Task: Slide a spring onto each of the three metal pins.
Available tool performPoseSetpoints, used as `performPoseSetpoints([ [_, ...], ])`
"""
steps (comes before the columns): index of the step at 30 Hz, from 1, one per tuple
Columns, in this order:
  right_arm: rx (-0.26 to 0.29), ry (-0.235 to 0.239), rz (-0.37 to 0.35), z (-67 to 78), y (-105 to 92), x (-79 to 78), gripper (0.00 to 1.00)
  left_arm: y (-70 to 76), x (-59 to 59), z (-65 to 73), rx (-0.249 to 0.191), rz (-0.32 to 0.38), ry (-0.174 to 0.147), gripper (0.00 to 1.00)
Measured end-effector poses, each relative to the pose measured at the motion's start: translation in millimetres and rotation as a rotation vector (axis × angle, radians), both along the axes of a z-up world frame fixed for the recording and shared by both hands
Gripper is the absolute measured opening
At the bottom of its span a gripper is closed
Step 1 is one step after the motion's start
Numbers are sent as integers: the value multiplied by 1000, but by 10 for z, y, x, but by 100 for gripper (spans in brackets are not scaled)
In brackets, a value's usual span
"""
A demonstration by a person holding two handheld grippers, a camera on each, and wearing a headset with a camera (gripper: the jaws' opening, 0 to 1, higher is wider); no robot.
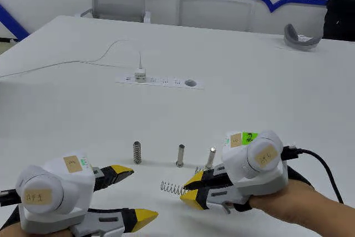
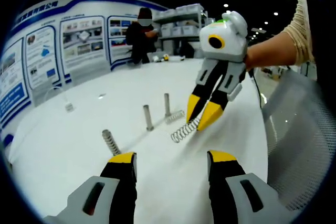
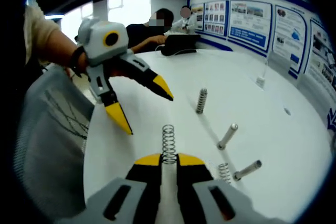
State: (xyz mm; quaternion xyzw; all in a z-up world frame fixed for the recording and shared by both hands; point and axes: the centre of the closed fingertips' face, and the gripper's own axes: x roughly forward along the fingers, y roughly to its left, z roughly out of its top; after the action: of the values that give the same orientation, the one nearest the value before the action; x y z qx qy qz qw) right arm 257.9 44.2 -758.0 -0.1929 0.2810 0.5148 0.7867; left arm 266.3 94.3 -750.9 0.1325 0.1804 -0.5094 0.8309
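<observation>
We list R gripper, lower right, clamped on a spring. L gripper, lower left: jaws apart.

Spring end hidden between jaws, left gripper body cropped below

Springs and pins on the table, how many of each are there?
Metal pins: 3
Springs: 3, namely the slid-on spring on one pin, the loose spring lying on the table, and the held spring in the right gripper
Total: 6
</observation>
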Motion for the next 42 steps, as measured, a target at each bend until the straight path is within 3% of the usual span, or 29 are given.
performPoseSetpoints([
  [7, -15, 17, 59, 24, 69, -84, 12, -89, -78, -6, 11, -61, -10, 47],
  [20, -48, 70, 151, -29, 117, -293, 12, -254, -323, -97, 76, -199, -49, 32],
  [24, -55, 82, 166, -42, 120, -327, 12, -278, -360, -112, 87, -225, -52, 23],
  [31, -63, 98, 183, -25, 113, -377, 12, -288, -378, -135, 114, -241, -73, 13],
  [42, -27, 69, 177, 175, 187, -362, 12, -295, -386, -150, 113, -236, -62, 12],
])
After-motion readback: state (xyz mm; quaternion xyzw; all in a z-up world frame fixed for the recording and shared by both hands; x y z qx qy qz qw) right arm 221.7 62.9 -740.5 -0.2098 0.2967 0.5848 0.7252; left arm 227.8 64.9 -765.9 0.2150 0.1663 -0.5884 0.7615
